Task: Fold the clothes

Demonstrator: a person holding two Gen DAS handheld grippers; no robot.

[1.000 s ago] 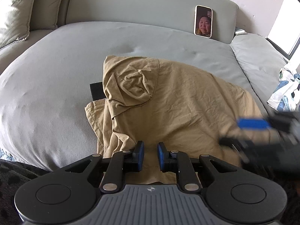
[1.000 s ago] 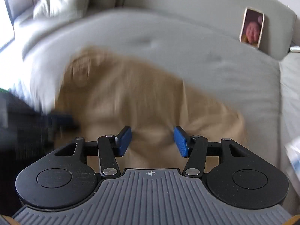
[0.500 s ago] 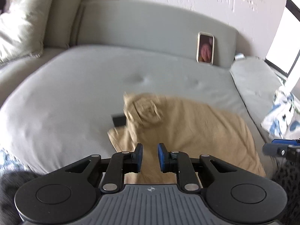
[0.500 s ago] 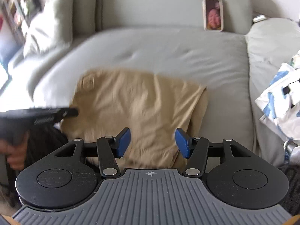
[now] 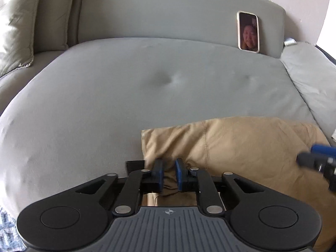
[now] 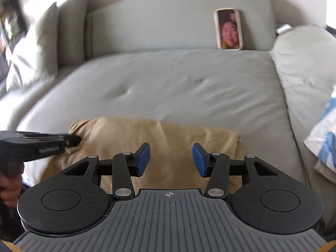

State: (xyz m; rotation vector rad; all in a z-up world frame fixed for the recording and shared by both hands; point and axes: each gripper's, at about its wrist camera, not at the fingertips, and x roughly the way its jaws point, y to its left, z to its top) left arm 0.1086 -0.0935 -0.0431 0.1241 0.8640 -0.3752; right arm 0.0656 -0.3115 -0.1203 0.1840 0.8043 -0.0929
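The left hand-held gripper [image 5: 168,173] is clamped on the tan garment [image 5: 241,147] lying on the sofa [image 5: 147,94]; the right hand-held gripper [image 6: 171,159] is apart above it.

No legible text. Faint lettering on left gripper [image 6: 72,140] side in right wrist view, unreadable.

The folded clothes [image 6: 159,145] are plain tan. The sofa [image 5: 147,88] is soft grey-green, and so is its pillow [image 5: 16,25]. Both grippers are black with blue pads [image 6: 143,159]. The phone [image 5: 248,32] has a cream case. A white cloth with blue patches [image 6: 324,134] sits at the right.
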